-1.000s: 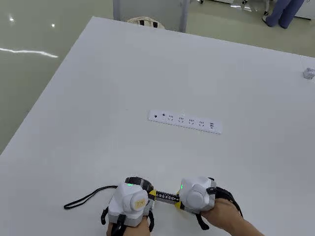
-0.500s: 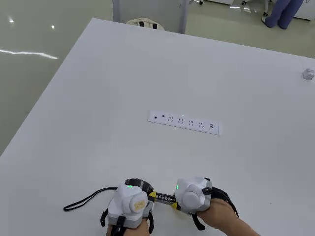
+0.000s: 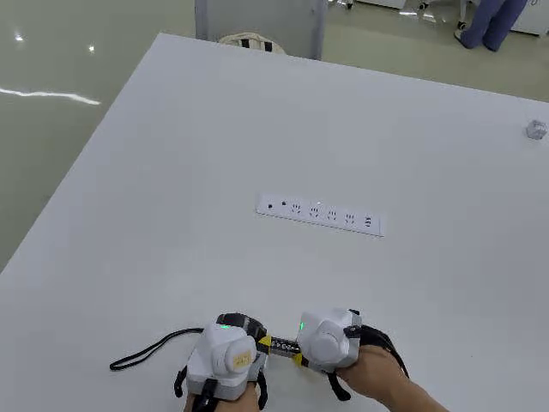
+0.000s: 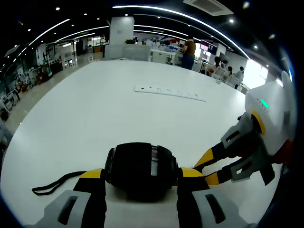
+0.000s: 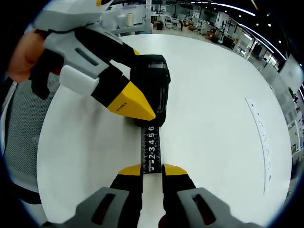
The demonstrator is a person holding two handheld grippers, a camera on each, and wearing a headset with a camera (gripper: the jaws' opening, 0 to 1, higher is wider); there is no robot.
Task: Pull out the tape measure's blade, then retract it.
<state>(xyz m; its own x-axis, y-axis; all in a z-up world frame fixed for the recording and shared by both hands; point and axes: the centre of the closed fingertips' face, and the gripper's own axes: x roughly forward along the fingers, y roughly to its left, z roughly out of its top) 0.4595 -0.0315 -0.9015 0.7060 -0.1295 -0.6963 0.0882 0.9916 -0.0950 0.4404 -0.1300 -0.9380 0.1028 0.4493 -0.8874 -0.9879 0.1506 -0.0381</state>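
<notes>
At the lower left of the head view a black strap [image 3: 150, 348] trails off across the white table [image 3: 257, 129]. Just right of it the left gripper [image 4: 141, 175] is clamped on the black case [image 3: 241, 324], one yellow-tipped jaw pressed to each side, with the case resting on the table at the bottom centre of the frame. From the case's right-hand side a short run of blade [image 5: 151, 142] comes out, and its long axis lies left to right along the bottom edge of the head view. In the right gripper view it is a straight strip running up from the jaws to the case, with the printed numbers facing up. The right gripper [image 5: 152, 170] is closed on the blade's free end, its two yellow tips tight against the edges. So the case lies directly to the left of the right gripper, near it, and that gripper alone is on the blade. I'd judge that any travel has to follow that one line: rightward, away from the case, to draw more out, or leftward to let it wind in, while the left gripper anchors the case. A power strip [image 3: 319, 214] lies well apart at mid-frame.
</notes>
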